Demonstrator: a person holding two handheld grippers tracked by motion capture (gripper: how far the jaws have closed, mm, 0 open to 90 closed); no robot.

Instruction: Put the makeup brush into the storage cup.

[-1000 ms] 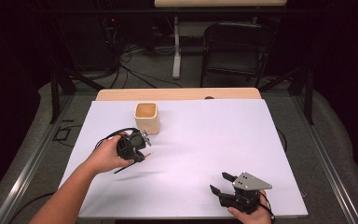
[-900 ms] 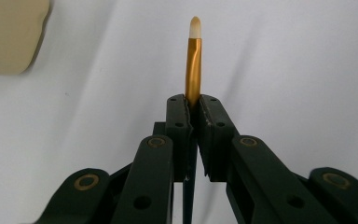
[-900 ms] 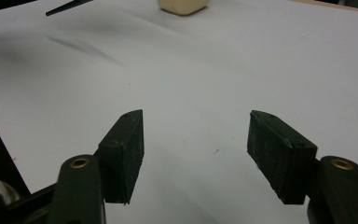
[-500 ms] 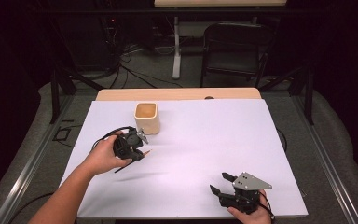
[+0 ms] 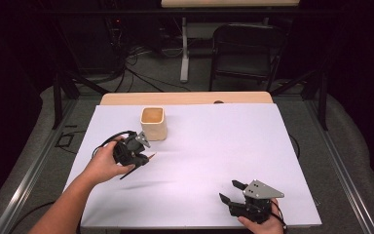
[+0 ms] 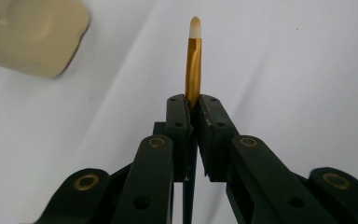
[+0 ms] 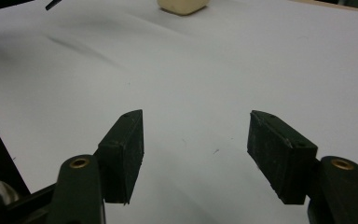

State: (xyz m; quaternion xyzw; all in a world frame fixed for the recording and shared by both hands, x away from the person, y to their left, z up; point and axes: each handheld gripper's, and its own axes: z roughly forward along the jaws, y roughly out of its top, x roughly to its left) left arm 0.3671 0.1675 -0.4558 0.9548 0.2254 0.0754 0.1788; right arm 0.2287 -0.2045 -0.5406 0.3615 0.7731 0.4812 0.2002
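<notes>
Left gripper (image 5: pixel 145 152) held a brush (image 6: pixel 194 63) clamped between its jaws, gold ferrule and pale tip sticking out past the pads. It hovered over the left half of the tabletop (image 5: pixel 214 141), near the left edge, with the brush's dark handle slanting down toward the near side. Just beyond it stood a cream cup (image 5: pixel 154 123), close to the far edge and apart from the brush. Right gripper (image 5: pixel 231 191) sat at the near right corner, jaws spread wide with nothing between them, well apart from the cup and brush.
</notes>
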